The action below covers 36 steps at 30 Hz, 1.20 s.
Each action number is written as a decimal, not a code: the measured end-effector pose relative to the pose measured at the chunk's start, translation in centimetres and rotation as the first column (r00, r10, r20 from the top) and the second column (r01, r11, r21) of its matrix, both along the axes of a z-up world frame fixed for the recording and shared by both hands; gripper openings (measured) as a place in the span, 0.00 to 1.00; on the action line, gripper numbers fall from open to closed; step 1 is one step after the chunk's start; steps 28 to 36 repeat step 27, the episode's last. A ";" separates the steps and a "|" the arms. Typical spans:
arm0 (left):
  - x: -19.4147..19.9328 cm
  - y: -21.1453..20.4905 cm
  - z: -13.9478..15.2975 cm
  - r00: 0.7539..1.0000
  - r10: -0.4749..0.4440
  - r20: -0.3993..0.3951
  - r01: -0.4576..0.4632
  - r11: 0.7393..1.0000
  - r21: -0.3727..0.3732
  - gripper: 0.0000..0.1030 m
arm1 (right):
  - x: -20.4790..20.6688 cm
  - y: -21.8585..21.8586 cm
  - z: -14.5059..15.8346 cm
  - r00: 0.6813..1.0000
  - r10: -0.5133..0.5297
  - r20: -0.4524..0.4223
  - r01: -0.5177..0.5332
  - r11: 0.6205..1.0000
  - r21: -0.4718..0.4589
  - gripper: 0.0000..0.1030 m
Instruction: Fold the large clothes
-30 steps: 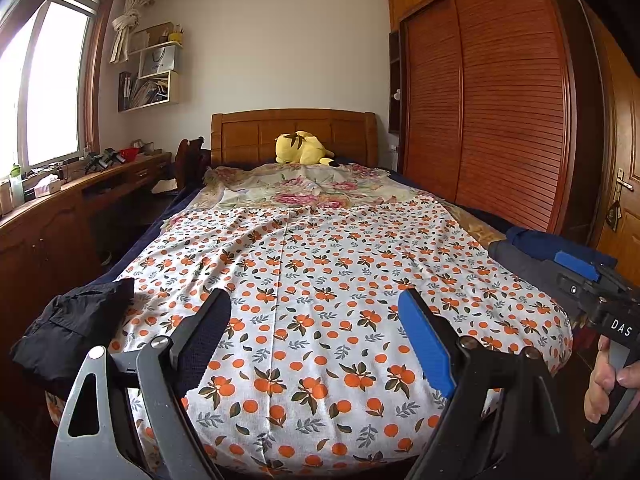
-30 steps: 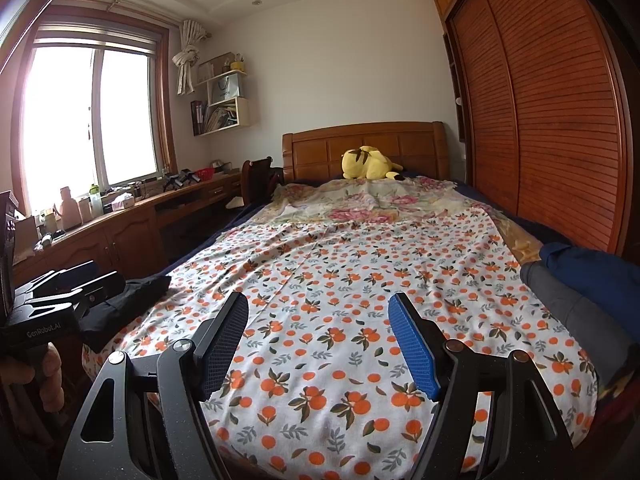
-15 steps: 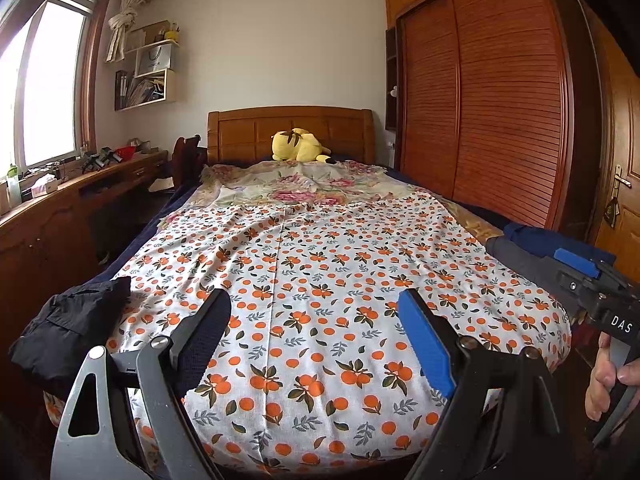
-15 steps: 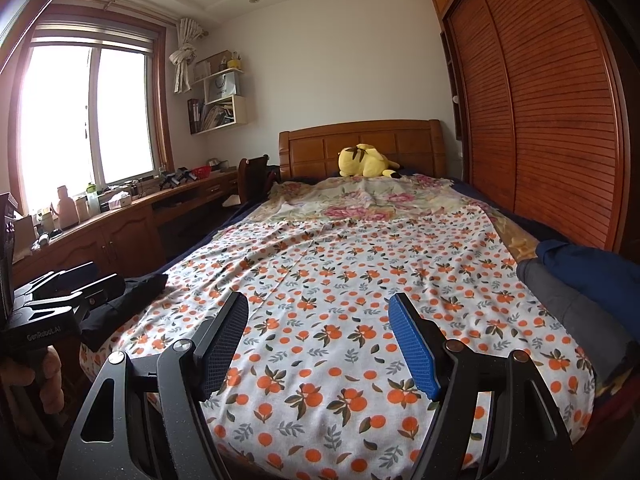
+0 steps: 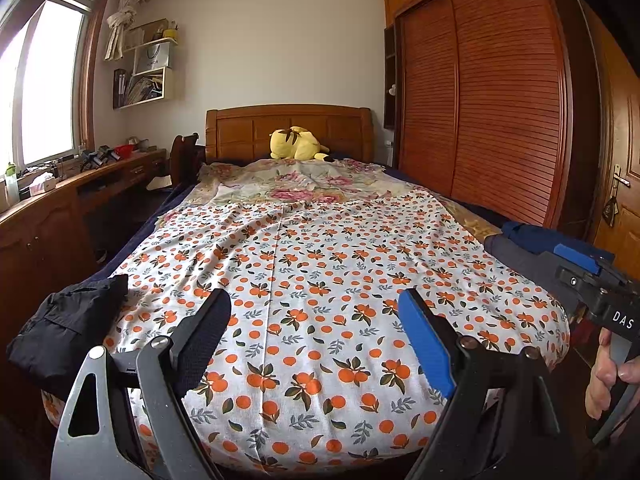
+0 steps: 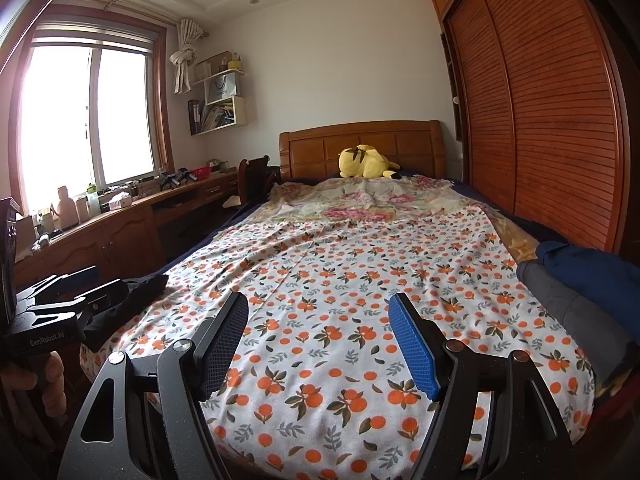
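A white cloth printed with oranges (image 5: 320, 264) (image 6: 360, 280) lies spread flat over the bed. A crumpled black garment (image 5: 68, 328) (image 6: 136, 296) sits on the bed's near left corner. A grey garment (image 5: 520, 256) (image 6: 568, 304) and a dark blue one (image 5: 536, 234) (image 6: 592, 264) lie at the near right edge. My left gripper (image 5: 312, 300) hovers open above the foot of the bed, nothing between its fingers. My right gripper (image 6: 318, 302) is likewise open and empty beside it. Each shows in the other's view, the right gripper (image 5: 588, 276) by the grey garment, the left gripper (image 6: 64, 296) by the black one.
A yellow plush toy (image 5: 296, 144) rests against the wooden headboard (image 5: 288, 124) beyond a floral blanket (image 5: 304, 180). A wooden desk with clutter (image 6: 120, 220) runs along the left under the window. A slatted wardrobe (image 5: 480, 112) lines the right wall. Hands hold both gripper handles.
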<state>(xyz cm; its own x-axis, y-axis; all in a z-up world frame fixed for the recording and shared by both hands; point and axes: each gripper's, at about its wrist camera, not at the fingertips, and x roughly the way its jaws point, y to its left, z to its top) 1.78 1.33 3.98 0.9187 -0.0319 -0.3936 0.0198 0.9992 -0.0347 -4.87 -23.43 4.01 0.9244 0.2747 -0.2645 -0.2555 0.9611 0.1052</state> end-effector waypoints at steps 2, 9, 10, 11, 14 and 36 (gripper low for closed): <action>0.0 0.0 0.0 1.000 -0.001 -0.001 0.001 1.000 -0.001 0.84 | 0.0 0.0 0.0 1.000 0.000 0.000 0.000 1.000 0.000 0.72; 0.0 -0.1 -0.1 1.000 0.001 -0.003 -0.001 1.000 -0.002 0.84 | 0.1 -0.3 -0.1 1.000 0.006 -0.002 -0.006 1.000 0.001 0.72; 0.1 -0.1 -0.1 1.000 0.001 -0.004 -0.001 1.000 -0.002 0.84 | 0.1 -0.3 -0.1 1.000 0.006 -0.003 -0.006 1.000 0.001 0.72; 0.1 -0.1 -0.1 1.000 0.001 -0.004 -0.001 1.000 0.001 0.84 | 0.2 -0.4 -0.1 1.000 0.007 -0.003 -0.007 1.000 0.000 0.72; 0.1 -0.1 -0.1 1.000 0.000 -0.005 0.000 1.000 0.001 0.84 | 0.2 -0.5 -0.1 1.000 0.008 -0.004 -0.008 1.000 0.002 0.72; 0.1 -0.1 -0.1 1.000 -0.001 -0.005 0.001 1.000 0.000 0.84 | 0.4 -0.9 -0.2 1.000 0.011 -0.009 -0.011 1.000 0.002 0.72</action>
